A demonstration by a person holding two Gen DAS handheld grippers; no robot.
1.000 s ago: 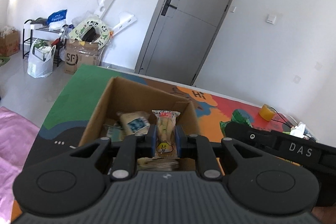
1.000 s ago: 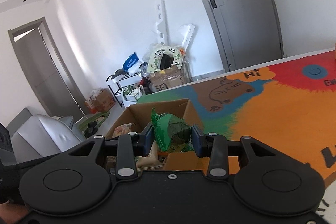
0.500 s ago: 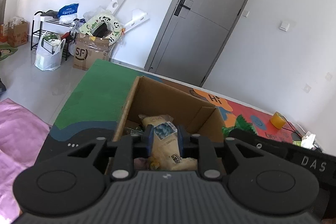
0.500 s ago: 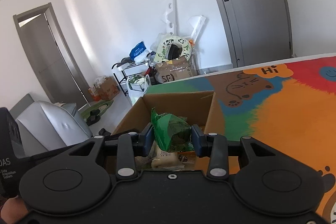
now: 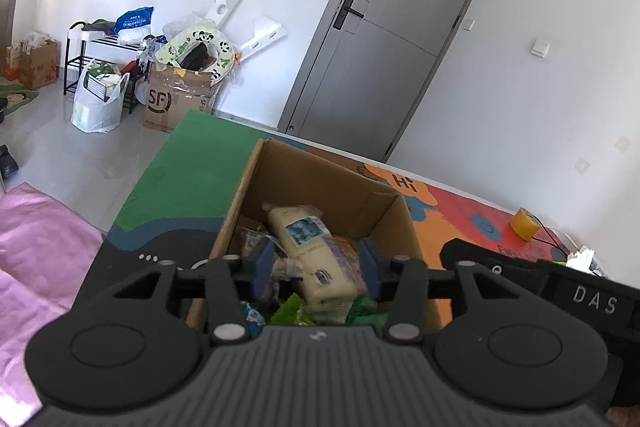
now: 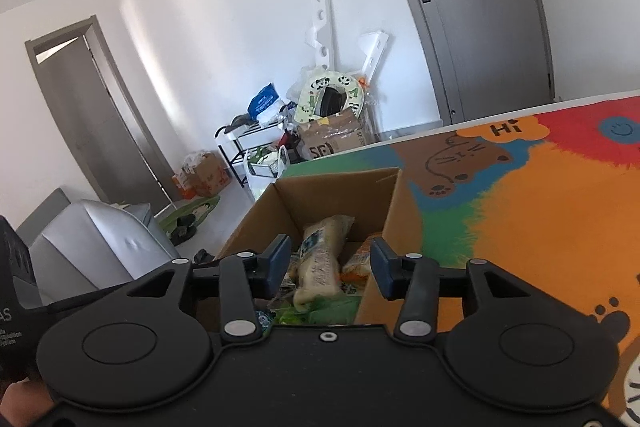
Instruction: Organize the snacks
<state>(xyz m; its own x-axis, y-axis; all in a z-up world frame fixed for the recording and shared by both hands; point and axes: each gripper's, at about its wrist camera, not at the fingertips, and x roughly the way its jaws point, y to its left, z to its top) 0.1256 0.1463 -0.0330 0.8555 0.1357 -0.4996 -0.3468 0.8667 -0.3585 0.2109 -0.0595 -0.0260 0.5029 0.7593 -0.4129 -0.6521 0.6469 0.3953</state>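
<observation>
An open cardboard box [image 5: 312,187] [image 6: 332,195] stands on the colourful mat and holds several snack packets. A long cream packet [image 5: 308,251] [image 6: 320,267] lies on top, with a green packet [image 5: 296,311] [image 6: 316,307] just below it. My left gripper [image 5: 317,267] hovers over the box with its jaws opening. The cream packet shows between the blue pads [image 5: 264,267], but they do not press on it. My right gripper [image 6: 331,267] hangs over the same box, its jaws also opening and gripping nothing.
The mat [image 6: 540,211] spreads to the right of the box. A yellow tape roll [image 5: 524,223] sits far right. Pink cloth [image 5: 36,239] lies at left. On the floor behind are an SF carton [image 5: 176,103], a white bag [image 5: 98,103] and a rack.
The left gripper let go of the yellow packet it held and its jaws spread. The right gripper dropped the green packet into the box and widened. Both hands stayed over the box.
</observation>
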